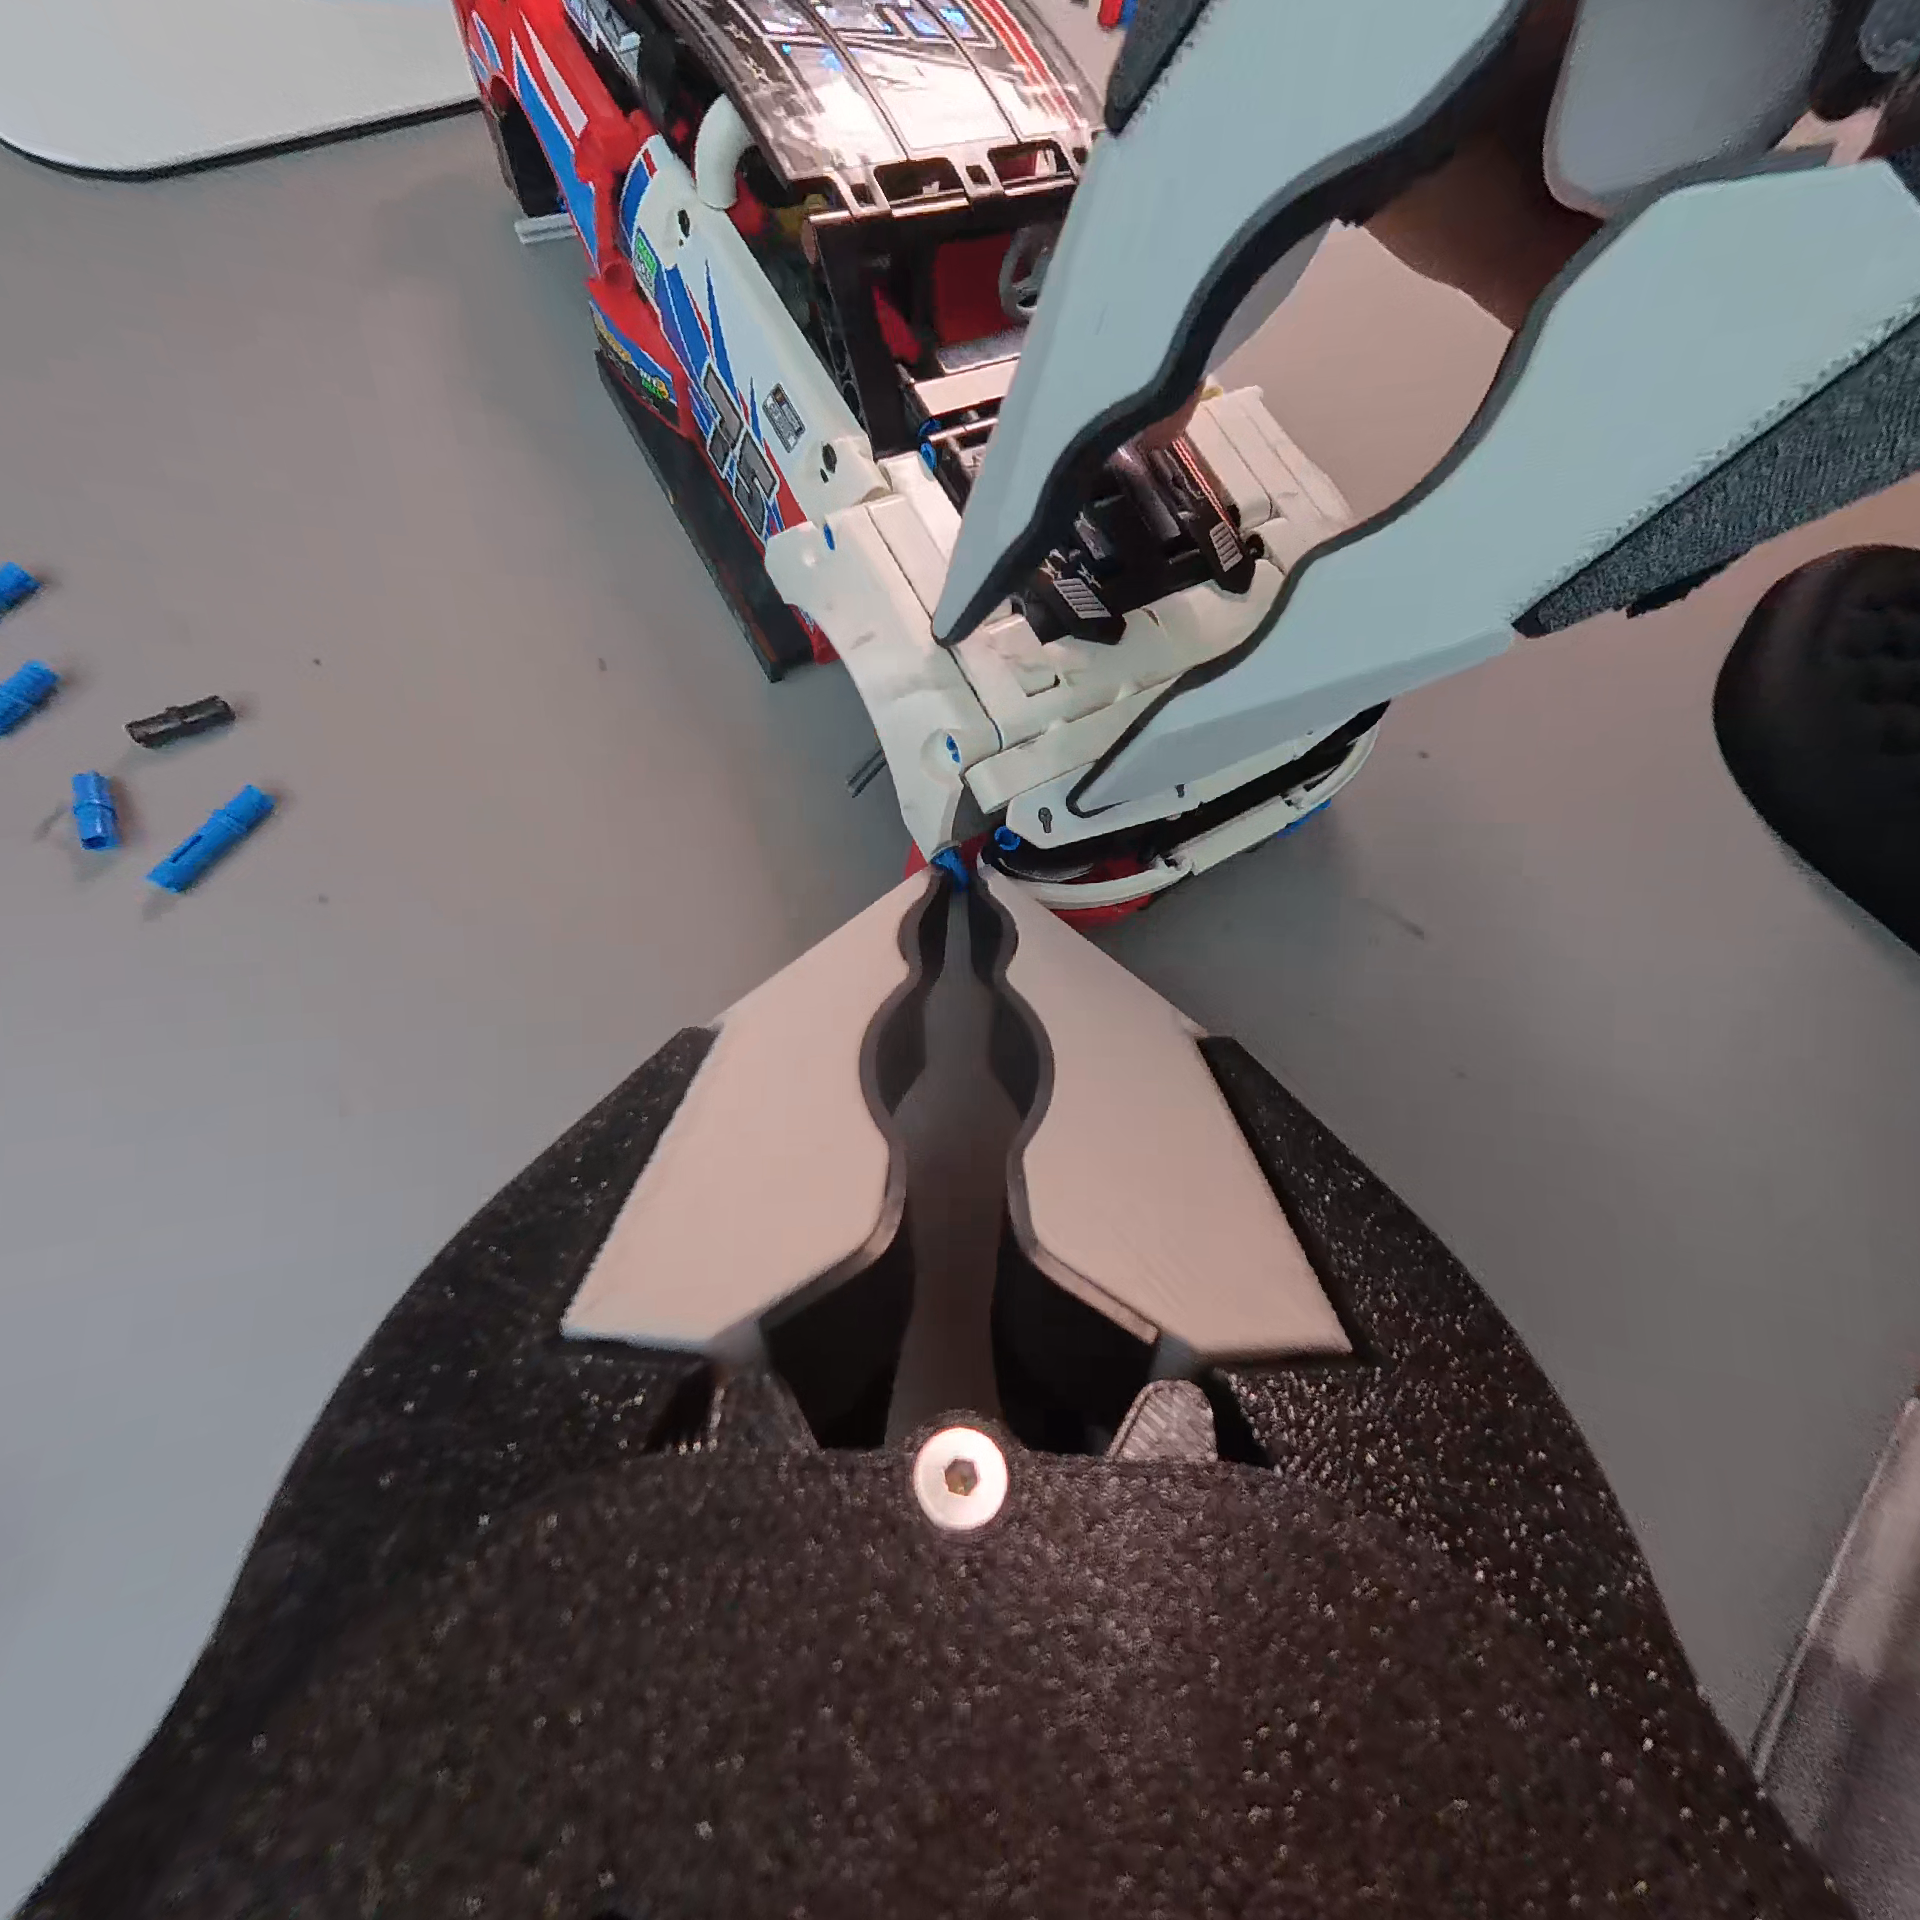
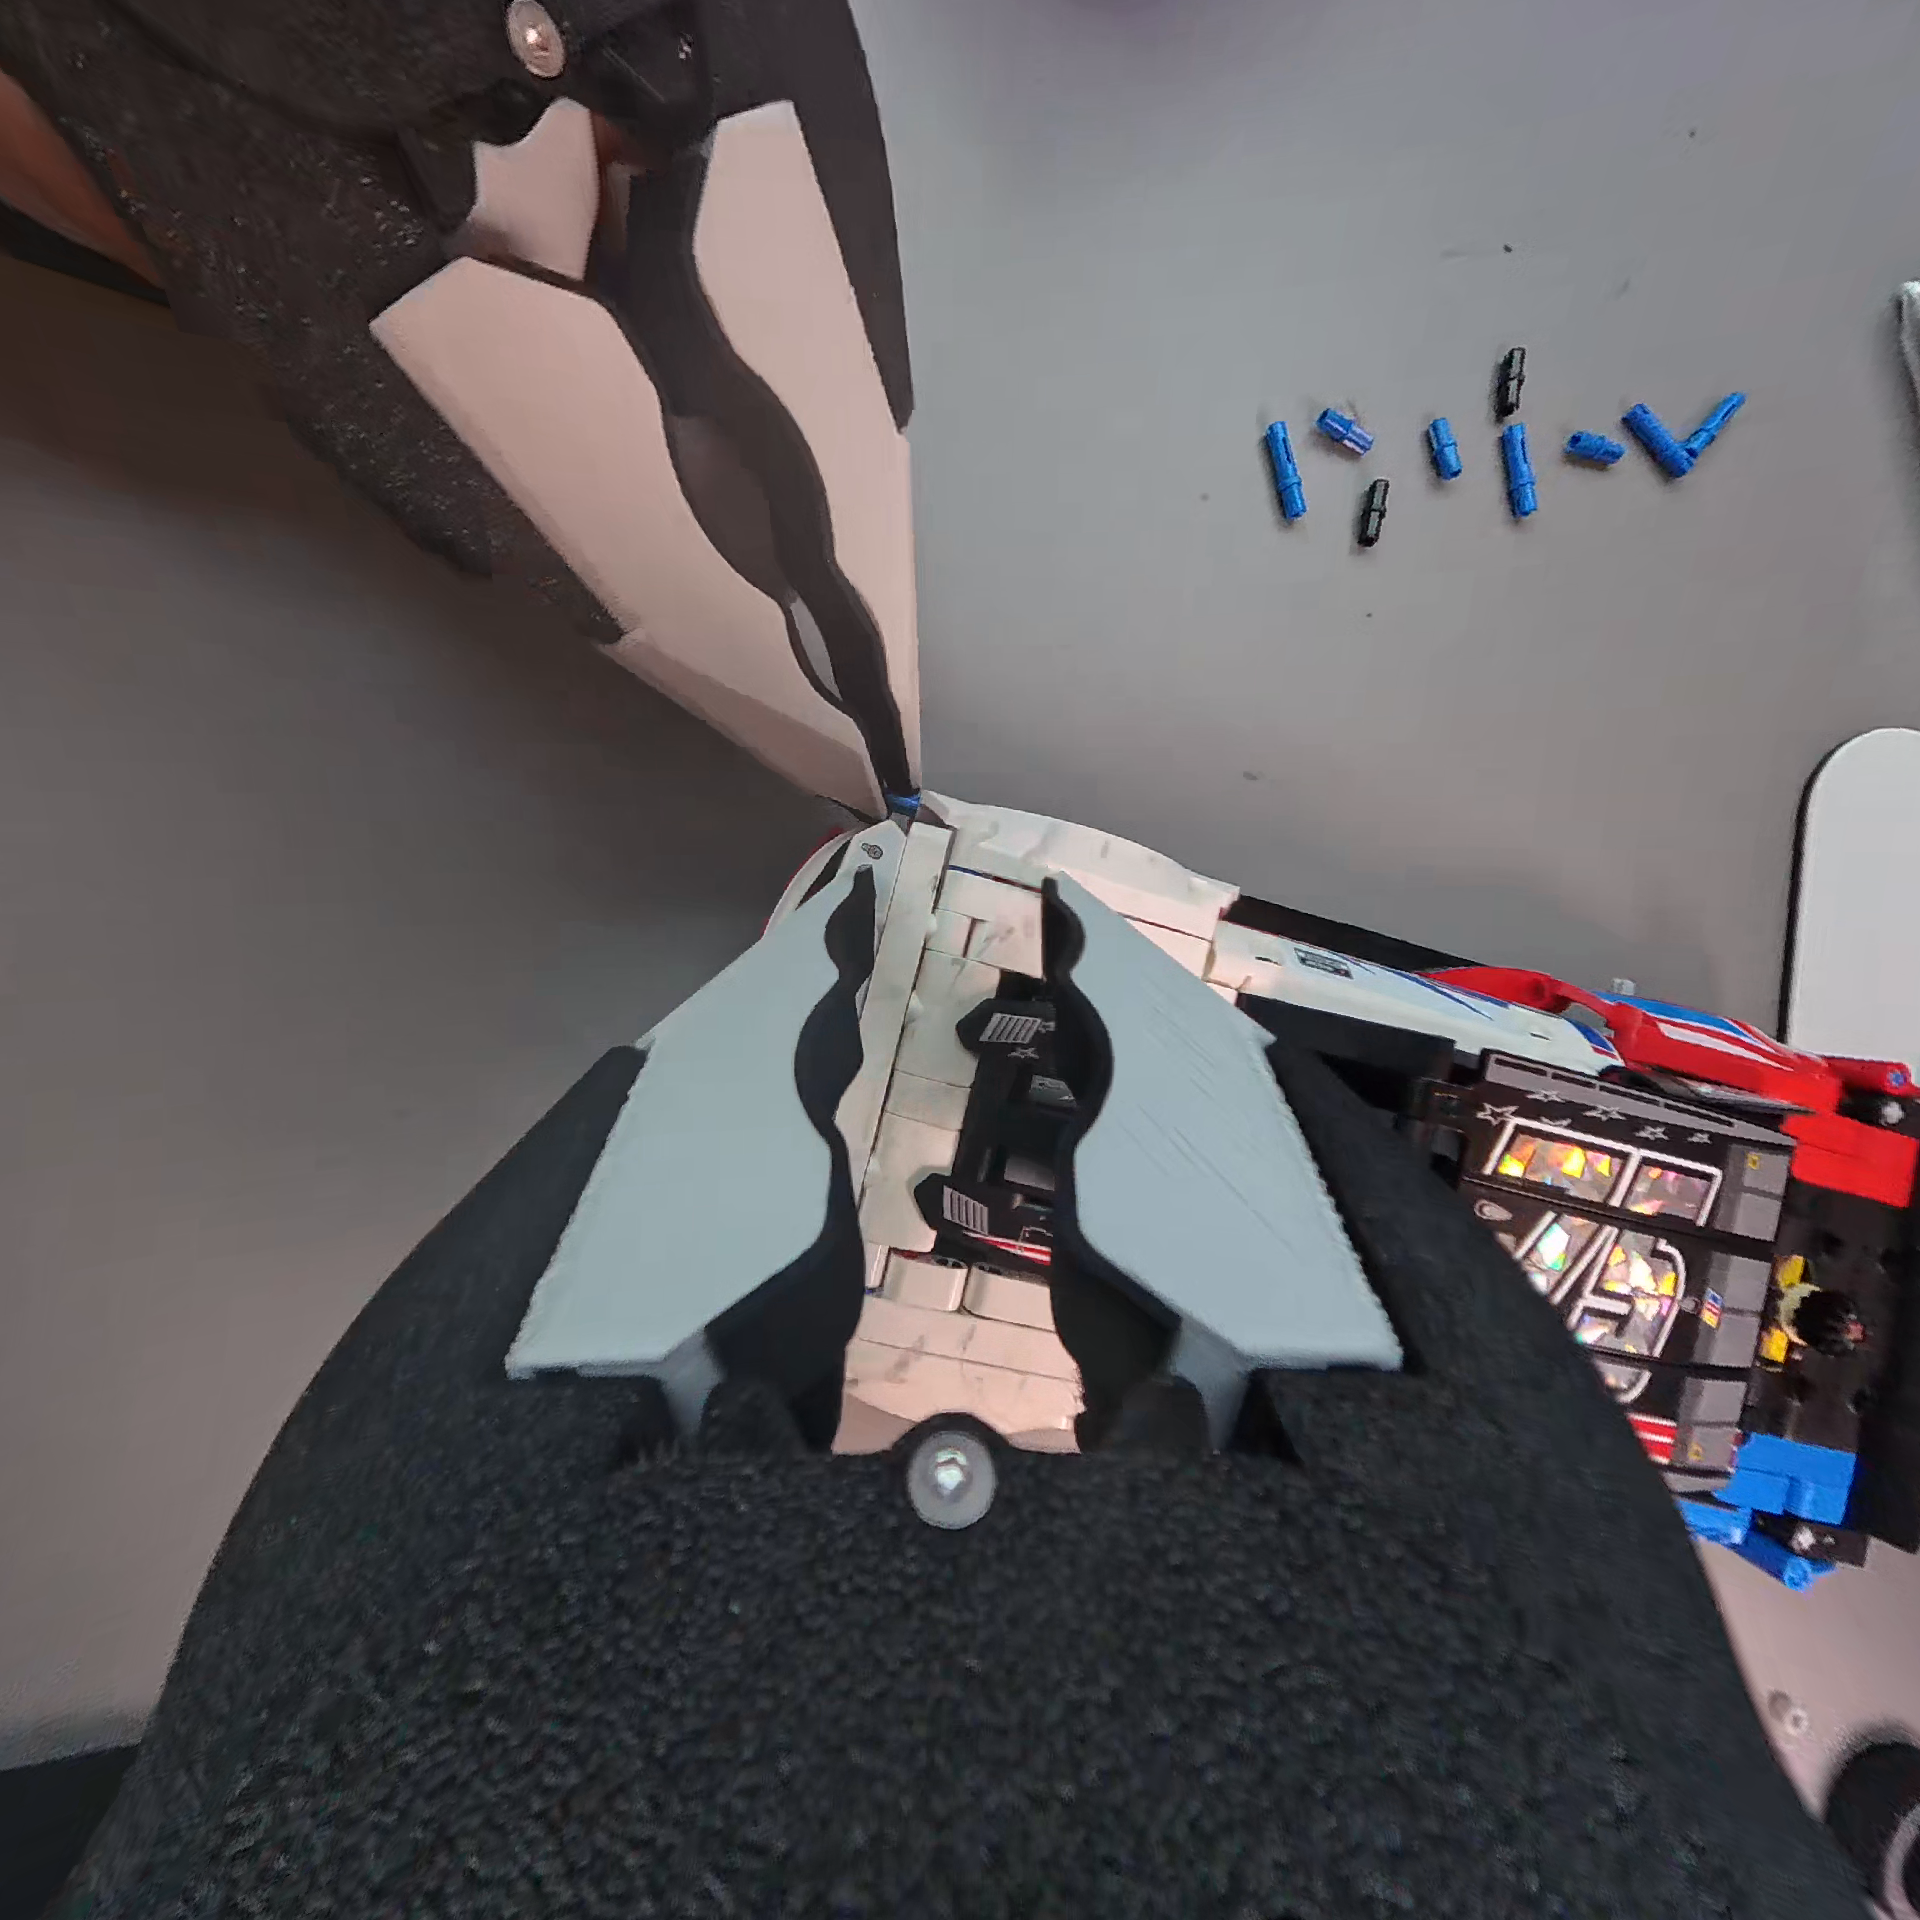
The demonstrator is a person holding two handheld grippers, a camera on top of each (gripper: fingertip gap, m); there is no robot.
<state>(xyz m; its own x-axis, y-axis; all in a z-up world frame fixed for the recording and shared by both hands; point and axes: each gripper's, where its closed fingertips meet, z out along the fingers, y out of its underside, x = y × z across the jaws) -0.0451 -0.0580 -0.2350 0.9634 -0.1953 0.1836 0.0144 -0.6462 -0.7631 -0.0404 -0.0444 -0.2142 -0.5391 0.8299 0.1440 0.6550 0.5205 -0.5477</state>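
A red, white, blue and black brick-built toy car (image 1: pixel 727 416) stands on the grey table; it also shows in the right wrist view (image 2: pixel 1558 1195). My left gripper (image 1: pixel 953 883) is shut on a small blue pin (image 1: pixel 951 868) at the car's front corner. It also shows in the right wrist view (image 2: pixel 894 800), with the pin (image 2: pixel 902 802). My right gripper (image 2: pixel 956 883) is part open over the white hood (image 2: pixel 935 1039), one finger along its front edge, the other over a black vent piece (image 2: pixel 997 1101). In the left wrist view this gripper (image 1: pixel 1013 719) comes down from the upper right.
Several loose blue pins (image 1: pixel 213 836) and a black pin (image 1: pixel 179 719) lie on the table left of the car; they show as a scattered row in the right wrist view (image 2: pixel 1507 447). A white board (image 2: pixel 1860 883) lies beside the car. A dark round object (image 1: pixel 1829 748) sits at right. The grippers are tip to tip, or close to it.
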